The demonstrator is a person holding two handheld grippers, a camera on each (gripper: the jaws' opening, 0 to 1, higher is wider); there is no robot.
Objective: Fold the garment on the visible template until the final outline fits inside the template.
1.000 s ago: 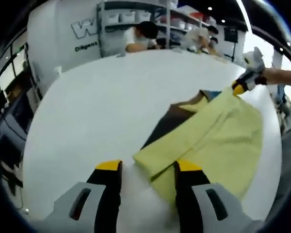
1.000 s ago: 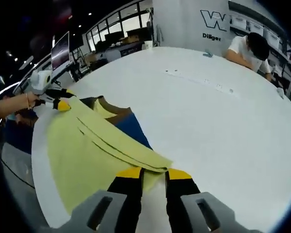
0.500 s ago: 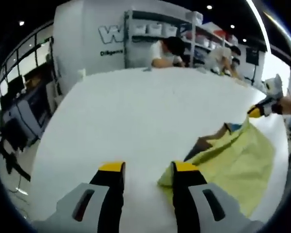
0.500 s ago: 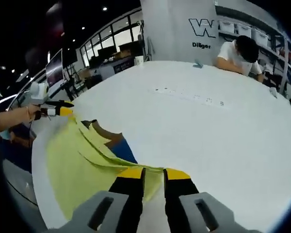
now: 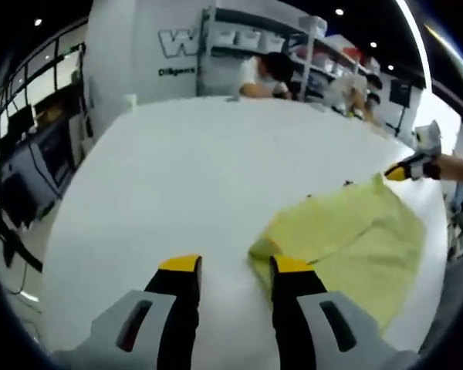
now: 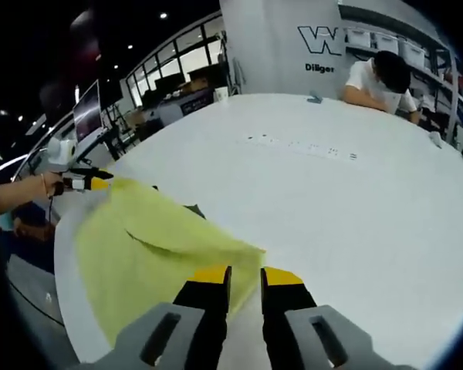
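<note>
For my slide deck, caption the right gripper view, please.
Right tongs pinch one end of a yellow garment on a white table; left tongs hold the far end.

A person in white (image 6: pixel 380 79) leans over the white table (image 6: pixel 355 208).

Plain yellow-green garment (image 5: pixel 347 235) on white table (image 5: pixel 177 177).

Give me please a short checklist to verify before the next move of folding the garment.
1. Right gripper holds the garment corner: ok.
2. Left gripper grips the other corner: cannot tell; the cloth lies at its right jaw.
3. Garment all on the table: ok.
4. Template visible: not ok, the cloth covers it.
5. Outline inside the template: cannot tell.
</note>
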